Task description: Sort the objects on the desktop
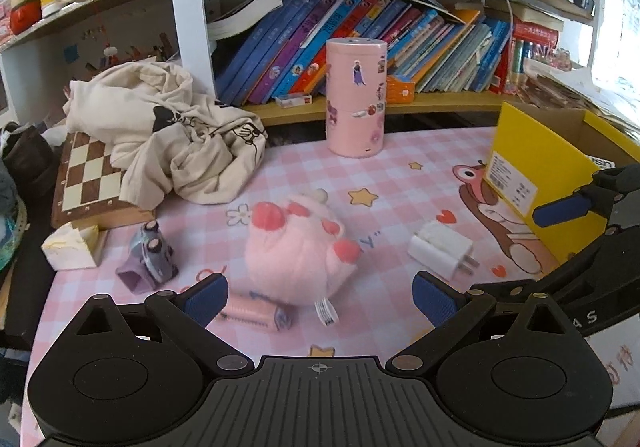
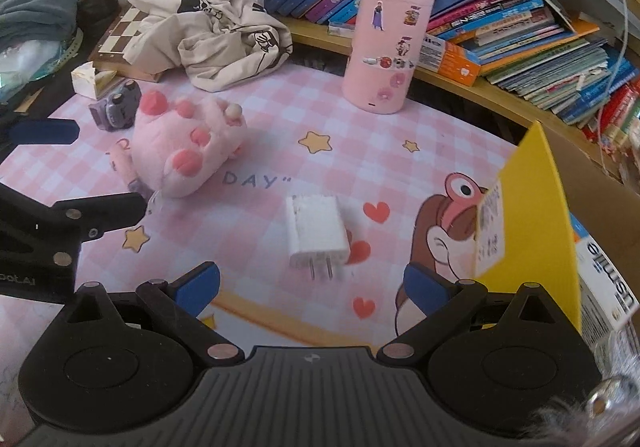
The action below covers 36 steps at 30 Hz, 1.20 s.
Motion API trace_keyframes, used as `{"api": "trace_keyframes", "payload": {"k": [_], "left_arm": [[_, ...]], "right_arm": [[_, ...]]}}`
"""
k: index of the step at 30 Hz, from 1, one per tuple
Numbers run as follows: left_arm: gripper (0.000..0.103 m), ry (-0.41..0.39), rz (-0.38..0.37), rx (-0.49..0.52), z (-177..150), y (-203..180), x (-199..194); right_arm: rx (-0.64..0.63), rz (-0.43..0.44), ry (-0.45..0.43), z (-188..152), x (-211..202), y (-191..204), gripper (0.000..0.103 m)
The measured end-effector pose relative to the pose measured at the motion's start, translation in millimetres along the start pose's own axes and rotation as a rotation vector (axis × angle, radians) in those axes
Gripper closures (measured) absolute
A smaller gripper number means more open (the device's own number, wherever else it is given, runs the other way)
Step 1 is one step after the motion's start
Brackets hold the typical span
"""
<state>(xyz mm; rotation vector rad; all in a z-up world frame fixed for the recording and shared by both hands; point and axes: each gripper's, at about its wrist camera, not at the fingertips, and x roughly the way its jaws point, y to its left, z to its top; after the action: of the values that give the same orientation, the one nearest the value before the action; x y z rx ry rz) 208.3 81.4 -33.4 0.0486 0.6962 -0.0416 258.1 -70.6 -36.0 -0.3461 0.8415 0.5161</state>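
On the mat (image 1: 400,167) before you, the plush toy (image 1: 296,247) lies in the middle, with the charger (image 1: 440,249) to its right and the toy car (image 1: 150,257) to its left. The canister (image 1: 356,97) stands behind them before the bookshelf (image 1: 440,103); the box (image 1: 552,171) sits far right.

My plush toy (image 1: 298,247) hides most of a pink tube (image 1: 256,313) (what it is, I can't tell); the yellow box (image 2: 536,215) runs past the right wrist view's edge.
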Motion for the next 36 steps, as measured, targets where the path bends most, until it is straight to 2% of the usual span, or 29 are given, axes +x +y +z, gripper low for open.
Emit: {"api": "trace_keyframes", "payload": {"k": [9,14,36], "left_arm": [[0.003,-0.002,0.013,0.019,10.0,2.8,31.1],[0.003,0.008,0.031,0.022,10.1,3.9,45.8],[0.003,0.051,-0.022,0.019,12.0,9.0,80.2]], "right_arm": [[0.038,-0.01,0.011,12.6,27.6,-10.9,0.007],[0.055,0.002,0.018,15.1,40.1,-14.6,0.014],[0.094,0.04,0.069,20.4,73.1,-25.3,0.028]]}}
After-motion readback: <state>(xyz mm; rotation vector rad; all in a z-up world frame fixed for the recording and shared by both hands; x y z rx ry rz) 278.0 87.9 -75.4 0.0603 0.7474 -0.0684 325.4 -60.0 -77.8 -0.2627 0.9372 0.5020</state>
